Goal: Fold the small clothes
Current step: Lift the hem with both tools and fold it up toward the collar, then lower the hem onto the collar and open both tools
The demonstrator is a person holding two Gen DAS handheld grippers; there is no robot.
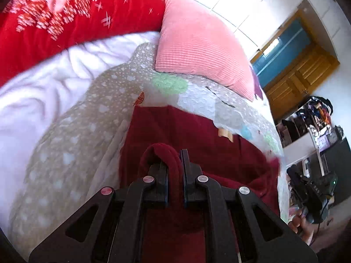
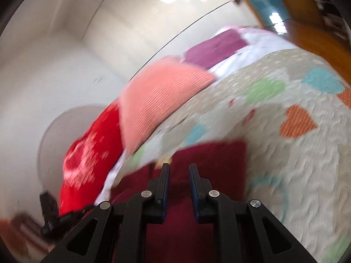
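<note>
A dark red garment (image 1: 197,135) lies on the patterned quilt, with its near part raised toward the cameras. My left gripper (image 1: 173,157) is shut on a thick rolled fold of it, which loops up over the left finger. In the right wrist view the same dark red garment (image 2: 215,157) stretches out ahead, its far edge straight. My right gripper (image 2: 179,168) stands narrow, with bunched red cloth filling the gap between its fingers. That view is blurred by motion.
The beige quilt (image 1: 87,120) with coloured hearts (image 2: 296,153) covers the bed. A pink ribbed pillow (image 1: 197,43), a red blanket with white marks (image 1: 65,11) and a white sheet (image 1: 43,83) lie beyond. A purple cushion (image 2: 215,46) sits further back. Cluttered shelves (image 1: 311,118) stand past the bed's edge.
</note>
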